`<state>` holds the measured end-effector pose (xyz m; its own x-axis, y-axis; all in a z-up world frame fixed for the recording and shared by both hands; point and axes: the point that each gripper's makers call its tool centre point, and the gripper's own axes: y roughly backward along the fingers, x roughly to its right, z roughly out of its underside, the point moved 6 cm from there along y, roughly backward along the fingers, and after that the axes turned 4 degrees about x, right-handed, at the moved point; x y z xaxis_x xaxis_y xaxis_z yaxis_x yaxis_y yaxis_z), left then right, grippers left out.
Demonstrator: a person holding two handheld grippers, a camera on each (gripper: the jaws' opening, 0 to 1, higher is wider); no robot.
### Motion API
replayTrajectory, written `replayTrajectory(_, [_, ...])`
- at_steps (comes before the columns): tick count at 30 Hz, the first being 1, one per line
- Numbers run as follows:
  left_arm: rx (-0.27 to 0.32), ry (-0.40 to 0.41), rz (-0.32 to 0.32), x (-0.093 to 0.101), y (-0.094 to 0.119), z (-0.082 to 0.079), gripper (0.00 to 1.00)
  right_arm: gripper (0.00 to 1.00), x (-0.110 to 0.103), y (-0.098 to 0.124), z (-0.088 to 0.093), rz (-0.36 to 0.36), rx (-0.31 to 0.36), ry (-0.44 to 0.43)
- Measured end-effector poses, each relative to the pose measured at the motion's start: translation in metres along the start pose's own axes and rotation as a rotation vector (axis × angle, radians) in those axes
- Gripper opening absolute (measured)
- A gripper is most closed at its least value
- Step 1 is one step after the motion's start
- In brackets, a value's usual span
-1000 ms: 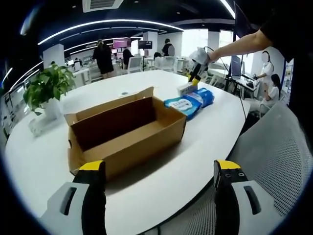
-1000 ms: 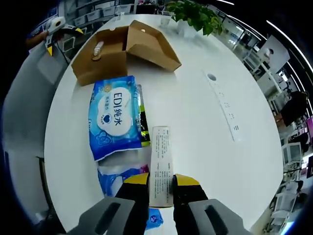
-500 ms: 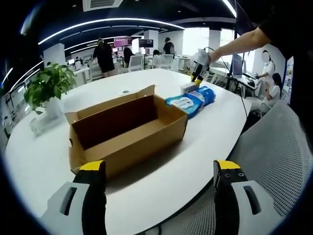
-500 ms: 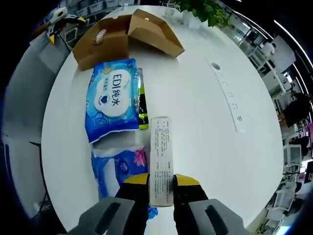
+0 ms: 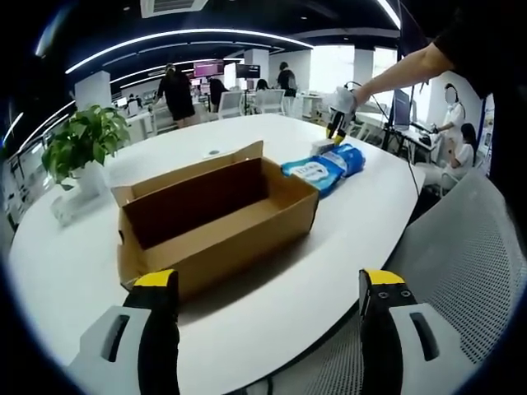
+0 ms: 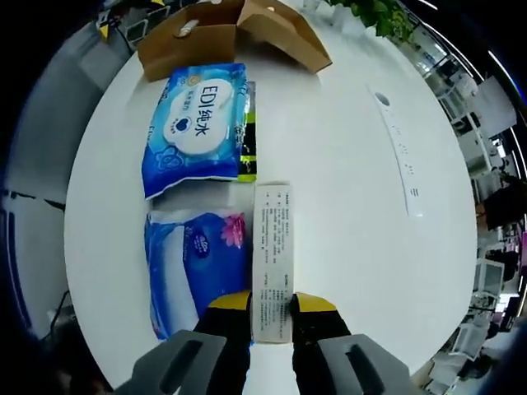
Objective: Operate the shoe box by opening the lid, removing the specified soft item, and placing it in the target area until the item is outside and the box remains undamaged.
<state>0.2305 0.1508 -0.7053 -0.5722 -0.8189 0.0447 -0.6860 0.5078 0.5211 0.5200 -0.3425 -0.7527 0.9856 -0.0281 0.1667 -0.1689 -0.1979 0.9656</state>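
Observation:
The brown shoe box (image 5: 216,212) stands open on the white table (image 5: 346,247), lid flap up at its far side; what shows of its inside looks bare. My left gripper (image 5: 269,284) is open, wide apart, just short of the box. A person's arm holds my right gripper (image 5: 337,118) far off past the blue packs (image 5: 323,167). In the right gripper view my right gripper (image 6: 271,309) is shut on a long white carton (image 6: 272,259), low over the table beside a blue tissue pack (image 6: 191,267). A blue wipes pack (image 6: 196,123) and a slim green-black item (image 6: 248,144) lie farther on, towards the box (image 6: 226,33).
A potted plant (image 5: 79,146) stands at the table's left. A white power strip (image 6: 400,156) lies along the table to the carton's right. A grey mesh chair (image 5: 469,247) stands at the table's near right edge. People and desks fill the room behind.
My right gripper has carried the white carton farther from the shoe box, past the wipes pack to beside the tissue pack. The left gripper has stayed open and still.

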Motion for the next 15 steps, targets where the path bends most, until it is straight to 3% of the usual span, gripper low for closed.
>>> replayTrajectory(15, [-0.011, 0.003, 0.000, -0.0002, -0.0008, 0.0019, 0.94, 0.14, 0.0090, 0.0001, 0.0040, 0.003, -0.030, 0.067])
